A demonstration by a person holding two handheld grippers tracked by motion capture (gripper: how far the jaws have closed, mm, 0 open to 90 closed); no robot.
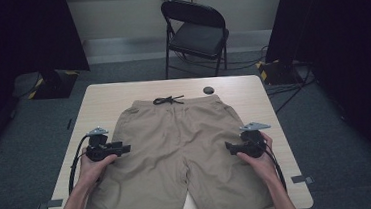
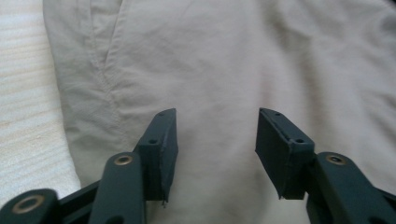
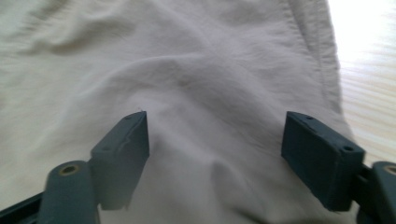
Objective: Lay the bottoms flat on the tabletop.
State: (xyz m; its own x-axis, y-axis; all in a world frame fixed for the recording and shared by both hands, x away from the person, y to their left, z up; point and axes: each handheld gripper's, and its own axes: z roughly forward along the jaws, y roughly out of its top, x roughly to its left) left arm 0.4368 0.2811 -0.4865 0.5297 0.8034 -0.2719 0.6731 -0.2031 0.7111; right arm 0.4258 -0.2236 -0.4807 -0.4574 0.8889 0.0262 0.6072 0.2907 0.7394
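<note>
Worktop [image 1: 108, 98] first: pale wood, with khaki shorts [image 1: 177, 155] spread flat across it, waistband and dark drawstring [image 1: 168, 100] at the far side, both legs running to the near edge. Nothing looks folded yet, so I'd judge the work at its start, all the folding left. The left gripper [image 1: 125, 149] sits at one outer side seam, the right gripper [image 1: 229, 148] at the other, jaws apart on both with nothing pinched. The high view gives the whole layout; the left gripper view adds the pocket seam [image 2: 105, 70], the right gripper view a raised wrinkle [image 3: 187, 79] between its jaws
</note>
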